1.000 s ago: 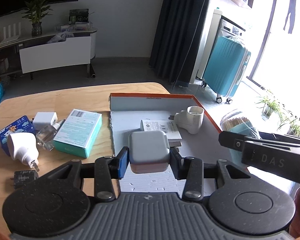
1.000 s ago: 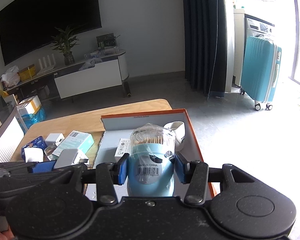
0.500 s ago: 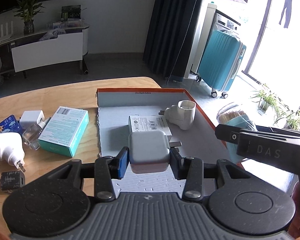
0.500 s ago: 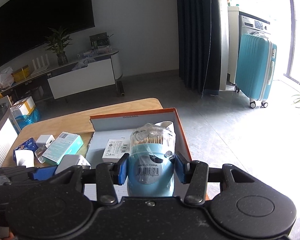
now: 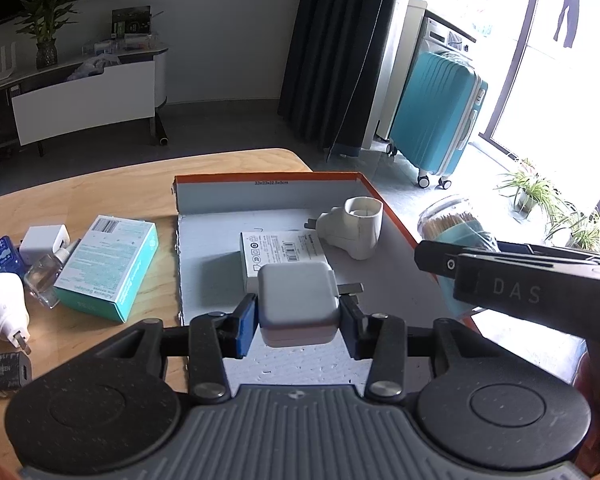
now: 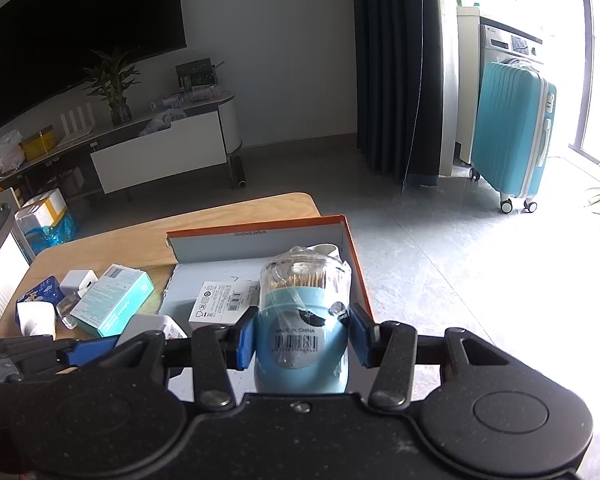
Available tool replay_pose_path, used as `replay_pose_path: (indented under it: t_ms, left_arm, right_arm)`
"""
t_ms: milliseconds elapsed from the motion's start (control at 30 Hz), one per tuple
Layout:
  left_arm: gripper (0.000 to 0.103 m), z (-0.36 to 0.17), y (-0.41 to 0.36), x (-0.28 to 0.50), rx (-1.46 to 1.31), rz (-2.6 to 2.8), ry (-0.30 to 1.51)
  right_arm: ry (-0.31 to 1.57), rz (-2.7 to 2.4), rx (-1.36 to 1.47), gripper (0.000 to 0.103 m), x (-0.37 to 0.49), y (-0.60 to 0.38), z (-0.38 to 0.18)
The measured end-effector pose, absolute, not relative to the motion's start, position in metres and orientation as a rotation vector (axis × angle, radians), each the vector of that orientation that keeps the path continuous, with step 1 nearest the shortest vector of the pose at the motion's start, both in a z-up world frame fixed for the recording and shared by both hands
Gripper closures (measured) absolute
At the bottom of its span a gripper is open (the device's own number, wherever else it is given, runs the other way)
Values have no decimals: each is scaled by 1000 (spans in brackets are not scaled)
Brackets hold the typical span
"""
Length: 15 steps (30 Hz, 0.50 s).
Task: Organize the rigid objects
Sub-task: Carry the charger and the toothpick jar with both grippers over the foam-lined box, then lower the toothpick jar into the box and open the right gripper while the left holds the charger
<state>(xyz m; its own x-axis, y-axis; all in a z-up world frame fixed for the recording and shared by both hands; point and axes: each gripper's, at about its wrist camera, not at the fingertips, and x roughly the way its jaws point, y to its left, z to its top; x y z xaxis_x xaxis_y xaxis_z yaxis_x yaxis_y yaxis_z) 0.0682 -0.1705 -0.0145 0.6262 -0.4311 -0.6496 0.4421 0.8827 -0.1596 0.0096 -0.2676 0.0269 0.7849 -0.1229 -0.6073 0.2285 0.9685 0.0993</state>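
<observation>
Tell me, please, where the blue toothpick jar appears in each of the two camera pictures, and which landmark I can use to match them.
Left wrist view: the toothpick jar is at the right edge, half hidden behind the right gripper.
Right wrist view: the toothpick jar is at the lower centre, held between the blue pads.
Shared landmark: the orange-rimmed box on the wooden table.

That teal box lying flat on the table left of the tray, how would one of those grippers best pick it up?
Grip the teal box across its two long side faces, coming down from above. It lies flat, so only a thin edge faces sideways, and the narrow width probably fits between the fingers. The small clear bottle sits tight against its left side, so close nearer the far end, where there looks to be more room.
</observation>
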Motion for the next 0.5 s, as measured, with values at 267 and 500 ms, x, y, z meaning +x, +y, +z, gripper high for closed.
replay_pose_path:
  t_ms: [267,500]
  left_arm:
    - [60,-16,-178,75,27,-503,748]
    - [60,-20,-182,78,30,-507,759]
  right_arm:
    - [651,-186,164,46,22,-273,24]
    - [671,-175,167,46,32,-277,18]
